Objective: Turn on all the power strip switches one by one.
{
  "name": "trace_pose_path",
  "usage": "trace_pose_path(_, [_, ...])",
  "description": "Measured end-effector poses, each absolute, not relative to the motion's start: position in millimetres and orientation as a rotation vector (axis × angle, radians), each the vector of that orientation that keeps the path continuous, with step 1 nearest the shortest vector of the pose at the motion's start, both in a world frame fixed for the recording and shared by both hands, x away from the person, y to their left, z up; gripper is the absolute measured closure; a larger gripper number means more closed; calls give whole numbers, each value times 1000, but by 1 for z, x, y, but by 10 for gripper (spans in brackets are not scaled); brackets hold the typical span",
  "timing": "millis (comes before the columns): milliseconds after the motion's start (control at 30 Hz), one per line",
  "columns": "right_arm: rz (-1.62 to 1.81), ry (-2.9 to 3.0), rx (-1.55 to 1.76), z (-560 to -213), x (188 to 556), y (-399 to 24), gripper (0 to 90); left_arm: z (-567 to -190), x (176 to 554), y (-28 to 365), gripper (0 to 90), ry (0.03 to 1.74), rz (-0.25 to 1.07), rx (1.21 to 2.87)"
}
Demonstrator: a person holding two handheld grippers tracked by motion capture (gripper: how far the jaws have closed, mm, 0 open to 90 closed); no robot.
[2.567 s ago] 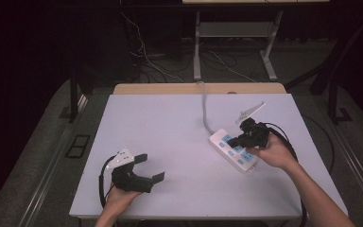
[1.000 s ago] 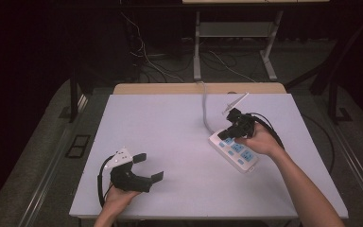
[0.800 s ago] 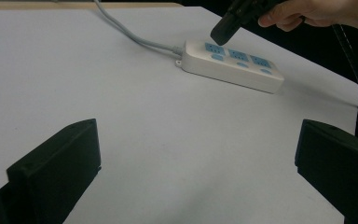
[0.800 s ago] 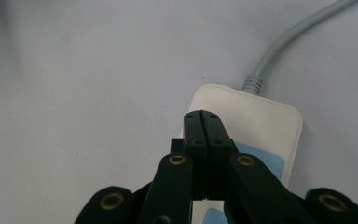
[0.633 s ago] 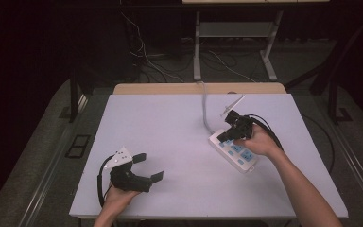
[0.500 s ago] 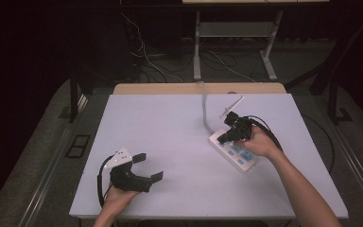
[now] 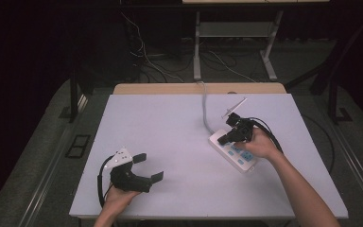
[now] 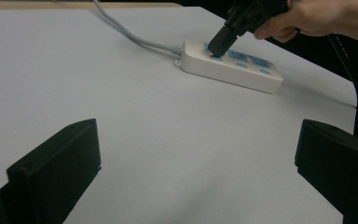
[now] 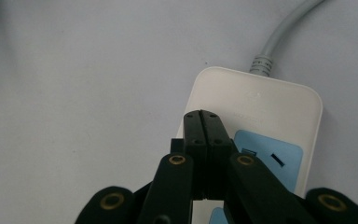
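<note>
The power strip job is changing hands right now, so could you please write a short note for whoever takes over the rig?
Right claw: jaws pressed together, nothing visible between them, tip down on the cable end of the white power strip, at the first blue socket.
Left claw: open, holding nothing, resting near the front left of the table, well apart from the strip.
The strip lies flat on the table's right half; its grey cable runs off the far edge. No plug is visible in the sockets in view.
Left to do: whether the press is finished cannot be told; check, then lift the right claw clear.
</note>
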State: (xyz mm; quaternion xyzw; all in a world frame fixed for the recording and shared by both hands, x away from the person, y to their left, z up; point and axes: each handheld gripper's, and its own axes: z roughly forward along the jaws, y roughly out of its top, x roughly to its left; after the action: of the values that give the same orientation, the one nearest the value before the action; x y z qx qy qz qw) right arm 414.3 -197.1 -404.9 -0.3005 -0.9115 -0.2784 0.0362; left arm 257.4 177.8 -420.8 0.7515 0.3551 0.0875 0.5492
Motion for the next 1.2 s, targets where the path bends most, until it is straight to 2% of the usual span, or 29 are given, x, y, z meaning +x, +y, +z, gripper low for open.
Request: trace_pose_path(1200, [-918, -2811, -922, -408, 407, -202, 900, -421, 259, 180, 0, 850, 207, 1770])
